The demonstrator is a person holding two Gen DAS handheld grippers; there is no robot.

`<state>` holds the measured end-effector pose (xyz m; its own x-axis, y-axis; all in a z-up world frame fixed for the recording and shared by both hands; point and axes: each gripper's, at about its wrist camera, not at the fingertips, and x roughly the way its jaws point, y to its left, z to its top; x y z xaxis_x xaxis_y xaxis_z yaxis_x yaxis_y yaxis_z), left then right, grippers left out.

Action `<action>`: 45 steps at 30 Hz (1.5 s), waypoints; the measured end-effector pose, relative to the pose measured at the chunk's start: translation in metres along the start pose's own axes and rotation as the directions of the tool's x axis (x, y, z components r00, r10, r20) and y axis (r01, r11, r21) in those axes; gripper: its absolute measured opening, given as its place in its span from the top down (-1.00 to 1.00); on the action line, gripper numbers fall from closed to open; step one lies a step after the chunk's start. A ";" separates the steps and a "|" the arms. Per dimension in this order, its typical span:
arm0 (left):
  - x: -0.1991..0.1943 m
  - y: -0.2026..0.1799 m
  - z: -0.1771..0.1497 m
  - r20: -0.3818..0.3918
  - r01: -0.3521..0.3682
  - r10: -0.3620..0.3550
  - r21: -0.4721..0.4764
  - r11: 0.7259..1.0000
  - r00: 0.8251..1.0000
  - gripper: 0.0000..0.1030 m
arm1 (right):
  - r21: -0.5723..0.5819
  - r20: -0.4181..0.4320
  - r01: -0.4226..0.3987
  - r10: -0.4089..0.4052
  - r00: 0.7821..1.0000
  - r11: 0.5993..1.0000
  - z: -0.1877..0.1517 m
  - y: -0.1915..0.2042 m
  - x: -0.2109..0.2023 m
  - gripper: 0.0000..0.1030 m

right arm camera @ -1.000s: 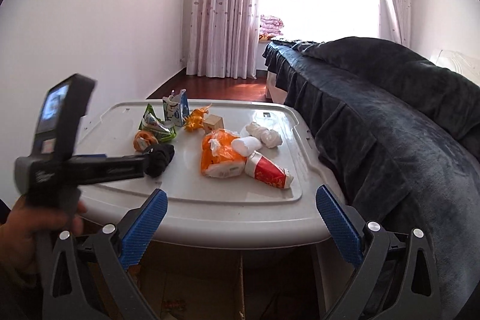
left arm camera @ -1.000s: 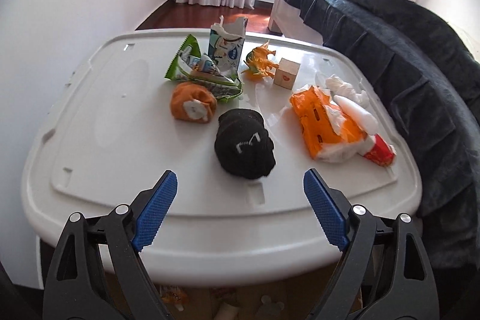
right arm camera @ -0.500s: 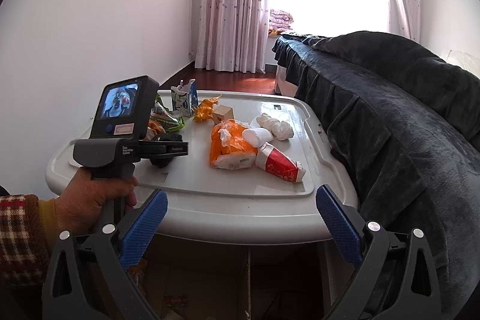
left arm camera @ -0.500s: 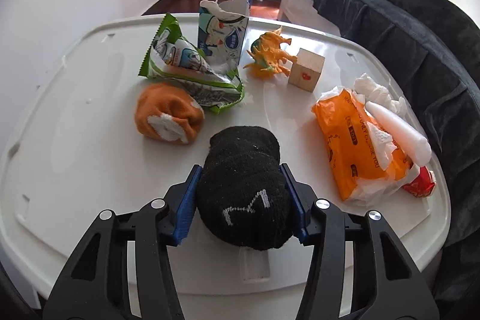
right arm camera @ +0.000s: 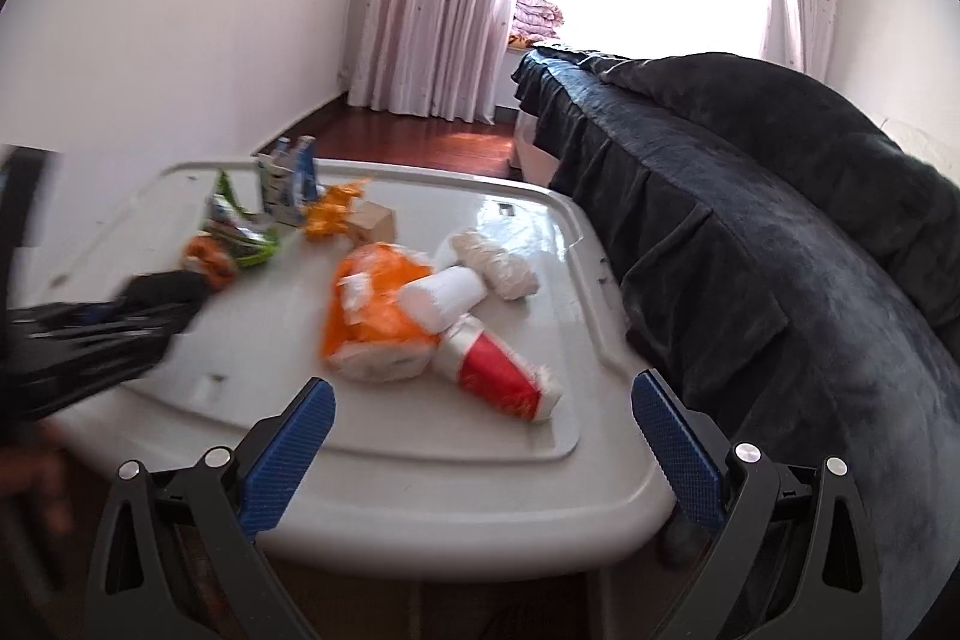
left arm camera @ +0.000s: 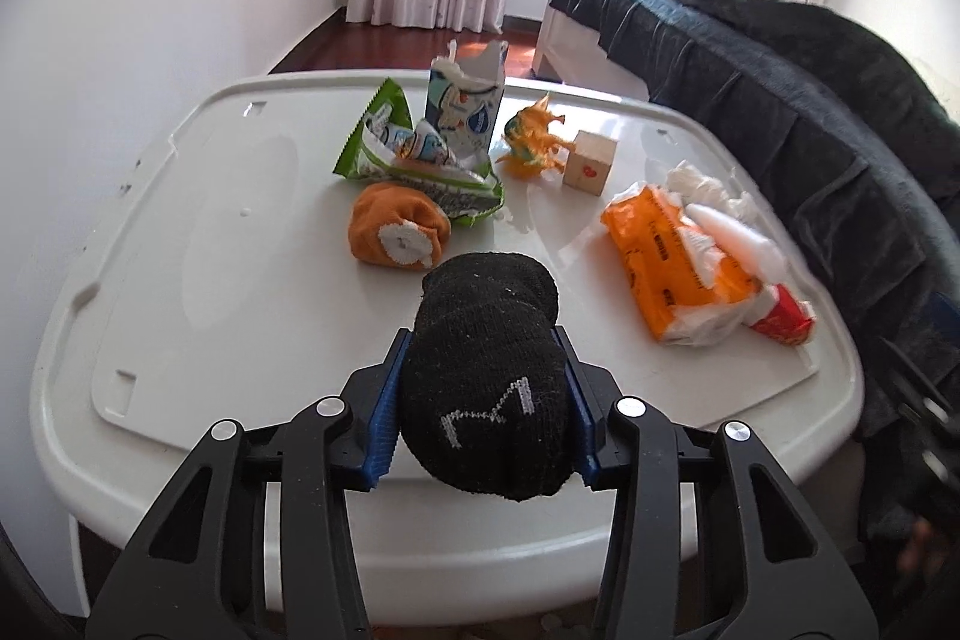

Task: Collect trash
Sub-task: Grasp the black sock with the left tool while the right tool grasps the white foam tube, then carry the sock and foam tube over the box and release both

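Observation:
My left gripper (left arm camera: 483,400) is shut on a black rolled sock (left arm camera: 486,370) and holds it over the near part of the white table (left arm camera: 180,280). In the right wrist view the left gripper and sock (right arm camera: 162,298) appear blurred at the left. My right gripper (right arm camera: 480,442) is open and empty at the table's near edge, facing a red and white paper cup (right arm camera: 498,370) and an orange tissue pack (right arm camera: 378,316). Further back lie a green wrapper (left arm camera: 414,160), a torn milk carton (left arm camera: 462,106) and crumpled white tissue (right arm camera: 498,268).
An orange rolled sock (left arm camera: 396,232), an orange toy (left arm camera: 534,142) and a wooden cube (left arm camera: 591,163) are on the table. A dark-covered sofa (right arm camera: 780,220) runs along the right side. A white wall is at the left, curtains at the back.
My left gripper moved in and closed on the black sock, then lifted it back toward the near edge. My right gripper moved forward closer to the table and stays open.

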<state>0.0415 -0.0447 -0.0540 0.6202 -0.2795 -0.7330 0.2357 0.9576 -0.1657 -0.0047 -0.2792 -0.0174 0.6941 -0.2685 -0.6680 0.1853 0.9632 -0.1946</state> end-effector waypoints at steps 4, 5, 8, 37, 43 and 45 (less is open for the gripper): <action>-0.017 -0.002 0.001 0.030 0.040 -0.040 -0.005 0.999 0.999 0.15 | 0.016 0.001 -0.054 0.054 0.999 0.998 0.020 -0.004 0.028 -0.90; -0.020 -0.003 0.000 0.035 0.047 -0.047 -0.006 0.999 0.998 0.15 | 0.027 0.005 -0.068 0.068 0.998 0.997 0.024 -0.003 0.032 -0.90; -0.023 -0.007 -0.002 0.037 0.066 -0.066 0.003 0.998 0.997 0.15 | 0.067 -0.008 -0.105 0.106 0.994 0.992 0.043 0.001 0.055 -0.90; -0.029 -0.010 -0.005 0.039 0.126 -0.126 0.007 0.992 0.991 0.14 | 0.137 -0.173 -0.173 0.196 0.965 0.975 0.065 0.004 0.108 0.43; -0.048 -0.019 -0.004 0.062 0.128 -0.130 0.029 0.991 0.990 0.14 | 0.135 -0.093 -0.233 0.246 0.965 0.963 0.073 0.005 0.058 0.43; -0.058 -0.022 -0.008 0.065 0.131 -0.134 0.042 0.991 0.989 0.14 | 0.114 -0.069 -0.261 0.270 0.960 0.958 0.070 0.012 0.031 0.43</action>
<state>-0.0054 -0.0491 -0.0134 0.6303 -0.4088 -0.6600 0.3458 0.9090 -0.2327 0.0676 -0.2749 0.0093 0.6683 0.0016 -0.7438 0.0756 0.9947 0.0701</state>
